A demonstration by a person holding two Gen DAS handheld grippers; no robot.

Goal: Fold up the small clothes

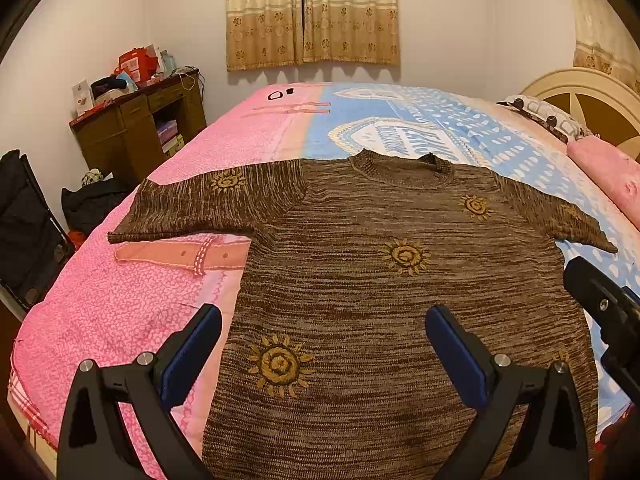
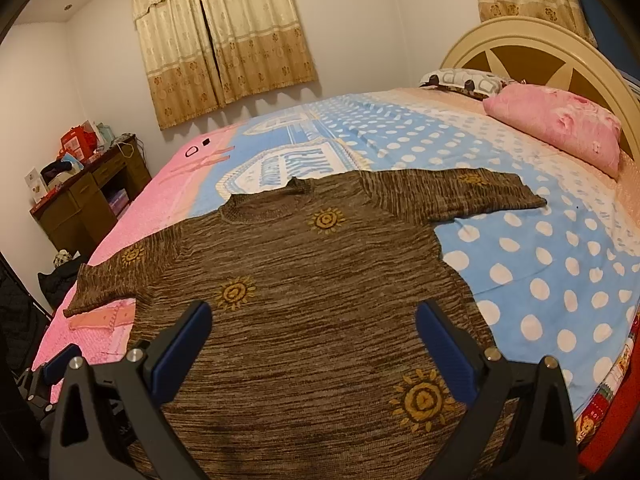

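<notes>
A brown knitted sweater (image 1: 380, 272) with yellow sun motifs lies flat and face up on the bed, both short sleeves spread out, collar pointing away from me. My left gripper (image 1: 323, 326) hovers open over its lower left part, nothing between the blue pads. In the right wrist view the same sweater (image 2: 304, 288) fills the foreground, and my right gripper (image 2: 314, 322) stands open above its lower middle, holding nothing. The right gripper's black body (image 1: 608, 312) shows at the right edge of the left wrist view, and part of the left gripper (image 2: 60, 364) shows at lower left in the right wrist view.
The bed cover (image 1: 120, 312) is pink on the left and blue with white dots (image 2: 540, 272) on the right. A pink pillow (image 2: 560, 128) and headboard (image 2: 532, 52) lie far right. A brown desk (image 1: 136, 128) with clutter stands by the left wall, dark bags (image 1: 24, 232) beside the bed.
</notes>
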